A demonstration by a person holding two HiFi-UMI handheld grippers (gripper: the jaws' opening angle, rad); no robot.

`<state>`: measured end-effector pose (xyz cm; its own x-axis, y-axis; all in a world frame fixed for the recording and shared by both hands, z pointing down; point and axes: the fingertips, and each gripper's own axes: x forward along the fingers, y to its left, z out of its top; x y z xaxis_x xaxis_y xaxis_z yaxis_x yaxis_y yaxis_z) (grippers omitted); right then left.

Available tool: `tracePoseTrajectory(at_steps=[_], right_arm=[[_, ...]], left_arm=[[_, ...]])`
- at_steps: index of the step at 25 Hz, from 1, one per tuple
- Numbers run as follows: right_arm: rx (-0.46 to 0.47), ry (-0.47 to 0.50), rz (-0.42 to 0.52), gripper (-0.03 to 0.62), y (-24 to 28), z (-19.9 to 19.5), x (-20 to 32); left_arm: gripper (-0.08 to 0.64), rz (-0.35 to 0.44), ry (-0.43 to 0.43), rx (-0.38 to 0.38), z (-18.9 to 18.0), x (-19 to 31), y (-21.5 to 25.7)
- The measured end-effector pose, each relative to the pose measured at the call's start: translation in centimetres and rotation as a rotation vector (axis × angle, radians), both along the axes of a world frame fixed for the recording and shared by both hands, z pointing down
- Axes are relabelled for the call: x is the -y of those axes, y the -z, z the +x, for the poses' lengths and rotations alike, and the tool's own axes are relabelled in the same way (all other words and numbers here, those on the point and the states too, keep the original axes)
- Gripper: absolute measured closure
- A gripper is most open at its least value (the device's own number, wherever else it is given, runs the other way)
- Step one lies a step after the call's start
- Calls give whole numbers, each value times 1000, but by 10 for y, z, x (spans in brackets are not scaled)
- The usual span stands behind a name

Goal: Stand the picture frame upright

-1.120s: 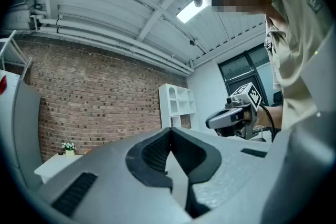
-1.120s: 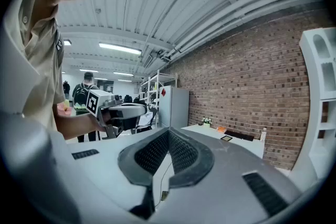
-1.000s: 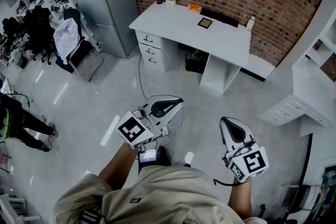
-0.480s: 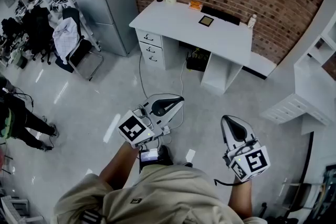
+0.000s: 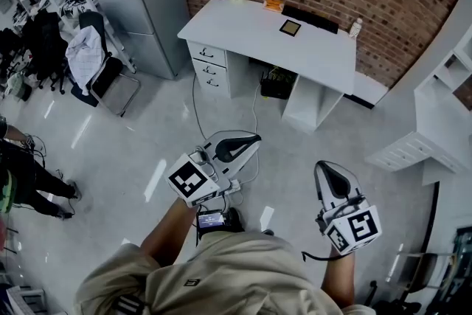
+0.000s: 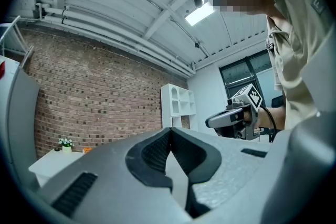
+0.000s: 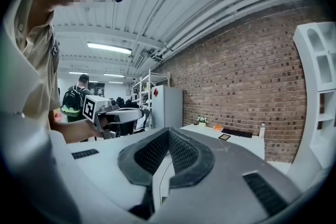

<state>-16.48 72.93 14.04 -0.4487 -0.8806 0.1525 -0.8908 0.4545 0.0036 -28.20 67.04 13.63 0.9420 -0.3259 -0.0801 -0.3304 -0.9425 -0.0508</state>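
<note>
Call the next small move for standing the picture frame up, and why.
Probably step closer to the white desk. The picture frame lies flat on its top, and it looks well out of reach from here. The left gripper and right gripper are both shut and empty, held low in front of the person, so opening one can wait until nearer.

— How do the jaws look?
— The right gripper (image 7: 168, 132) is closed, pads meeting, empty.
— And past them?
— Right of centre, the picture frame (image 7: 224, 137) lies flat on a white desk (image 7: 239, 143). The left gripper (image 7: 122, 114) sits centre left.
</note>
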Motion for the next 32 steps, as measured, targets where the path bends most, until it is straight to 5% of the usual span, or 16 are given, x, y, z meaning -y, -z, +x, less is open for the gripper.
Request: tracePoseTrajectory(at_steps=[17, 25, 32], right_arm=[[-40, -44, -23, 589, 2, -32, 99], [-11, -13, -28, 589, -6, 9, 154], [30, 42, -26, 589, -16, 81, 213]], left_arm=[[554, -16, -55, -80, -23, 97, 1], [554, -32, -14, -45, 10, 143, -6], [554, -33, 43, 6, 79, 194, -13]])
